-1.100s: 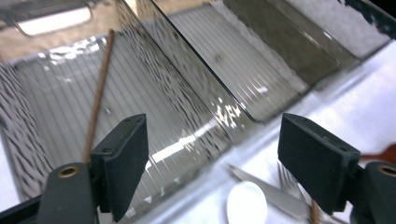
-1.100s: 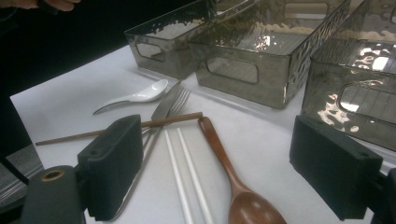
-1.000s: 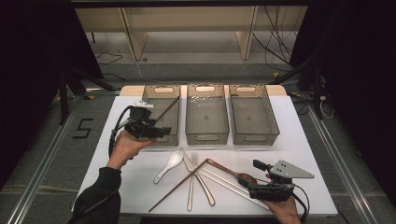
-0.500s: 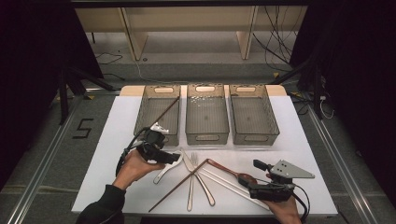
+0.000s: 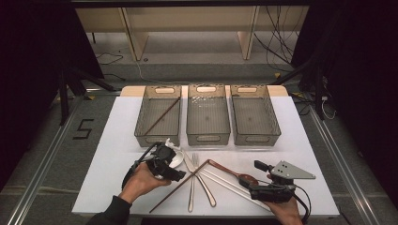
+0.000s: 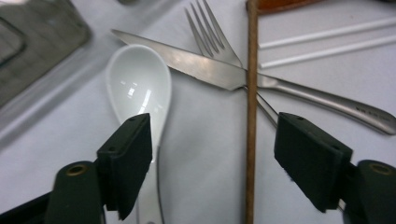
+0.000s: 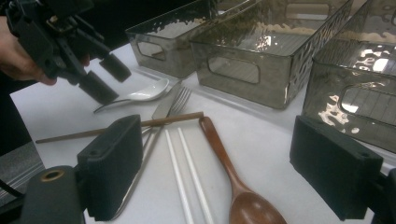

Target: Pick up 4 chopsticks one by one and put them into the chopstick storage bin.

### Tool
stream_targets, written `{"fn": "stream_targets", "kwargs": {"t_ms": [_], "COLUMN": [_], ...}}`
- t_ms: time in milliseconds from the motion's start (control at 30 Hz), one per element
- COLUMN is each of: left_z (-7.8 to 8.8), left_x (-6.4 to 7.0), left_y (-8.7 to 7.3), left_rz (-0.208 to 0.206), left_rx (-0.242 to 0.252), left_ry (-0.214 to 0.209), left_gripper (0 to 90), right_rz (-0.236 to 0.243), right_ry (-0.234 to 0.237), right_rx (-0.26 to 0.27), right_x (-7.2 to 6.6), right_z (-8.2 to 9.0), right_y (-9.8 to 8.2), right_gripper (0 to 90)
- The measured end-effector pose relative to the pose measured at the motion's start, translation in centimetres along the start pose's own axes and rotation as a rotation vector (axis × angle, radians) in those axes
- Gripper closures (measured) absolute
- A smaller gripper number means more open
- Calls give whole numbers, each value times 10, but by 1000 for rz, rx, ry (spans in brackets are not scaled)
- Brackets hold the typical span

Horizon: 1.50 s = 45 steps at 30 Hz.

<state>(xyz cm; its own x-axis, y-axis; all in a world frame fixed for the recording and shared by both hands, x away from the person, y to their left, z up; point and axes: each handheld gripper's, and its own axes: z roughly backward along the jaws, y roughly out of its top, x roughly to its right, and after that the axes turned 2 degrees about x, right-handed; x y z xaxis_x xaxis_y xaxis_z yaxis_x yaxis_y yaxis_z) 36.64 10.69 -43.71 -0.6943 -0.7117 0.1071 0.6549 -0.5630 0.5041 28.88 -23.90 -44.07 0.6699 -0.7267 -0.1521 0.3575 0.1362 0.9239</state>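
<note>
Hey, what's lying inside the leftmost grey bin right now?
The leftmost bin holds one brown chopstick lying diagonally across its floor. Nothing else shows through the see-through walls, though the near end is partly hidden behind the front wall.

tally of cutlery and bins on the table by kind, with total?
Bins: 3
Brown chopsticks: 2, one in the left bin, one on the table
White chopsticks: 2
White spoon: 1
Wooden spoon: 1
Fork: 1
Knife: 1
Total: 11
</note>
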Motion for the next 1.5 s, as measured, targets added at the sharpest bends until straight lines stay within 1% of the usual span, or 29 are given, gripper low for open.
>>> {"fn": "stream_targets", "kwargs": {"t_ms": [100, 200, 267, 367, 467, 533, 600, 667, 767, 933, 1100, 1200, 1300, 1500], "left_z": [-5, -10, -12, -16, -18, -21, -23, -25, -27, -28, -28, -28, -28, -28], "left_x": [6, 10, 13, 16, 18, 20, 20, 21, 22, 22, 24, 24, 24, 24], "left_y": [-2, -4, -6, -7, -9, -10, -11, -11, -12, -12, -13, -13, -13, -13], "left_rz": [-20, -37, -46, -57, -72, -72, -84, -84, -96, -105, -120, -122, -126, -138], "left_rx": [-32, -45, -55, -76, -90, -95, -112, -120, -125, -128, -129, -129, -130, -129], "left_ry": [-5, -21, -18, -32, -27, -28, -22, -18, -24, -12, 9, 8, 6, 5], "left_gripper": [321, 365, 393, 448, 513, 560, 604, 636, 672, 717, 767, 805, 828, 841], "right_rz": [1, 2, 1, 3, 5, 5, 5, 7, 8, 7, 6, 7, 8, 10], "right_ry": [1, 1, 2, 0, 1, 2, 2, 2, 2, 2, 1, 1, 0, 2], "right_rx": [-2, 0, 0, 0, -3, -2, 0, -1, -2, -2, -3, -4, -5, -4], "right_x": [0, 0, 0, 0, 0, 0, 0, 0, -1, -1, -1, -1, -1, -1], "right_z": [0, 0, 0, 0, 0, 0, 0, 0, -1, -1, -1, -1, -1, -1], "right_y": [0, 0, 0, 0, 0, 0, 0, 0, 0, 0, 0, 0, -1, -1], "right_gripper": [182, 182, 182, 182, 182, 181, 182, 182, 182, 182, 183, 183, 183, 184]}}
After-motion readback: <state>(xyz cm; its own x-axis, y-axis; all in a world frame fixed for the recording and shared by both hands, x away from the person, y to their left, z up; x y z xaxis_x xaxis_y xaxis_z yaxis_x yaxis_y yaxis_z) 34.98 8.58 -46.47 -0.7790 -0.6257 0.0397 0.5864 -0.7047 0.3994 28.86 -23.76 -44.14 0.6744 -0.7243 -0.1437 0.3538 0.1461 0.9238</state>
